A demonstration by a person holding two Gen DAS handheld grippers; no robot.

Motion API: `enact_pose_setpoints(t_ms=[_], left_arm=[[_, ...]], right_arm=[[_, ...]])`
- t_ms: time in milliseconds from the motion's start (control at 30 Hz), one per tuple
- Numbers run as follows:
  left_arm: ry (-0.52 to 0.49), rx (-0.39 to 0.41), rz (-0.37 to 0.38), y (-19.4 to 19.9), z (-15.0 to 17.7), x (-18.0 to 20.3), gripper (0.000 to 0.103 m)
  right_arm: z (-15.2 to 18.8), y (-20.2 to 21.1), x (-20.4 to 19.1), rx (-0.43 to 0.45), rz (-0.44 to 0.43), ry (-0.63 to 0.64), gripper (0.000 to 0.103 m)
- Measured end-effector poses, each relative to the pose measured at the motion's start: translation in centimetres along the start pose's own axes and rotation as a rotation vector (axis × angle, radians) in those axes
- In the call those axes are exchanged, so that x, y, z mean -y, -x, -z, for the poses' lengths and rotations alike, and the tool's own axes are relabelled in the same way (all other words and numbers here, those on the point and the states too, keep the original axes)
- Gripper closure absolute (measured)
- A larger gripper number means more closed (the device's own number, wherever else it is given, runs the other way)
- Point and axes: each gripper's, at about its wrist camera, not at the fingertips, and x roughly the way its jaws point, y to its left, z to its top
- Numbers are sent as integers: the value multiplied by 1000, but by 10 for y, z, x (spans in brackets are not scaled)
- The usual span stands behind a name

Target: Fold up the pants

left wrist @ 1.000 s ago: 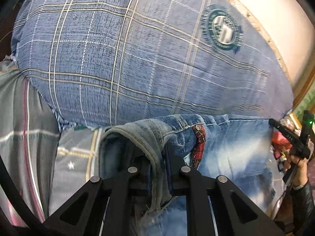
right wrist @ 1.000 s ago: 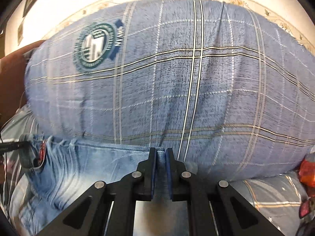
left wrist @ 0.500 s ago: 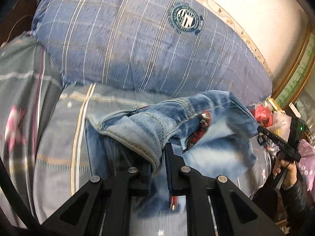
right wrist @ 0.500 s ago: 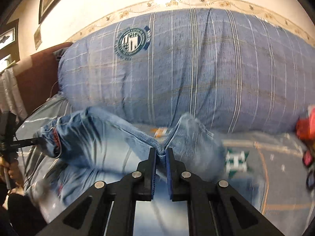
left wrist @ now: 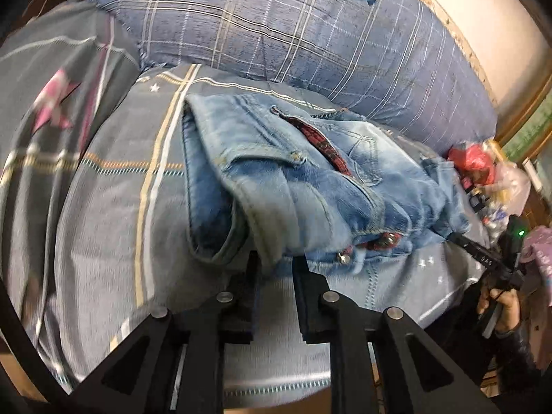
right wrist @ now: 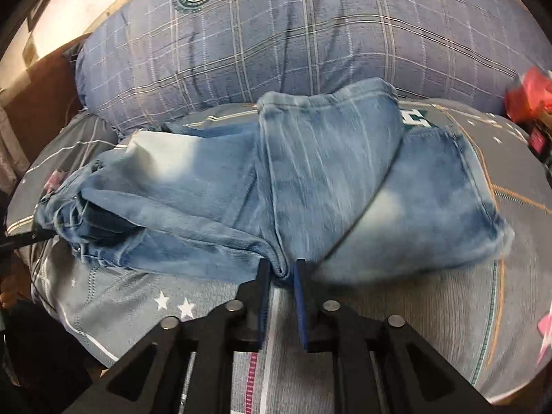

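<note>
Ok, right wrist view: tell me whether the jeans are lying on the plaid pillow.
No, the jeans lie on the grey bedsheet, in front of the plaid pillow.

The pants (left wrist: 303,186) are light, faded blue denim, folded over on themselves into a loose bundle. They lie on the bed's grey striped cover, just before a big blue plaid pillow. The waistband end shows red plaid lining and metal rivets. In the right wrist view one leg drapes crosswise over the other.
</note>
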Motion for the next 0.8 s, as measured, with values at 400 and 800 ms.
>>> enact_pose_setpoints(t_ms=[400,800], left_arm=[[109,80,70,10,-21,9,61],[-122,115,-240,-3,-37,46,79]], right_arm=[[-38,33,4,97,-13,-128,18],[-83,-25,3,73,147,-76,97]])
